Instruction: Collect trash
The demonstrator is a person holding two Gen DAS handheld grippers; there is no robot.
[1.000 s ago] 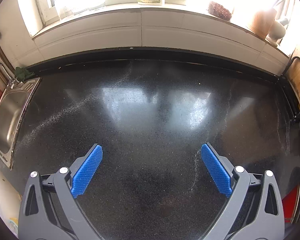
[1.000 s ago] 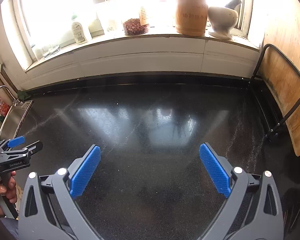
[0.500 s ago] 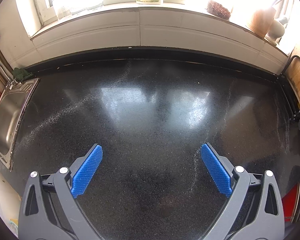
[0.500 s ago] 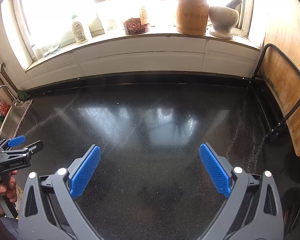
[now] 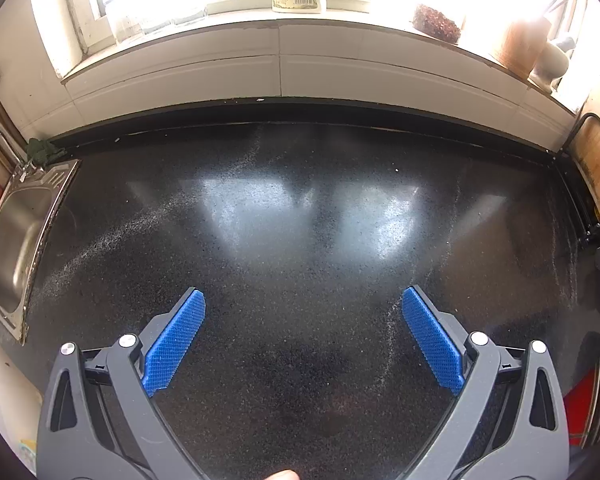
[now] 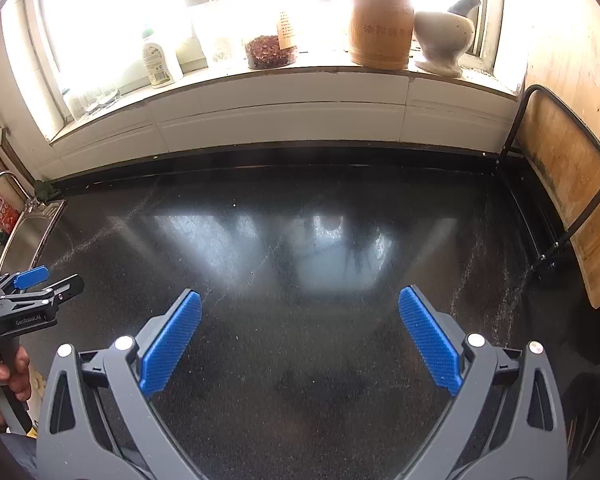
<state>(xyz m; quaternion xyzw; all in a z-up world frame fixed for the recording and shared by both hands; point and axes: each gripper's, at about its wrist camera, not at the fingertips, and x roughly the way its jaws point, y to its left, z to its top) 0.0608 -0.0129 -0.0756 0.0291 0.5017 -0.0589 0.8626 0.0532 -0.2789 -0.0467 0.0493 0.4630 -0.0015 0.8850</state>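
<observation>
I see no trash item on the black speckled counter (image 5: 300,240) in either view; only a tiny white speck (image 5: 397,169) lies near its back. My left gripper (image 5: 303,300) is open and empty, its blue pads wide apart above the counter. My right gripper (image 6: 300,300) is open and empty too, above the same counter (image 6: 300,340). The left gripper also shows at the left edge of the right wrist view (image 6: 32,288), held in a hand.
A steel sink (image 5: 16,236) is set in the counter's left end. A wooden board in a black rack (image 6: 560,184) stands at the right. The windowsill holds a bottle (image 6: 158,58), a bowl of dried bits (image 6: 270,52), a wooden pot (image 6: 381,24) and a mortar (image 6: 442,38).
</observation>
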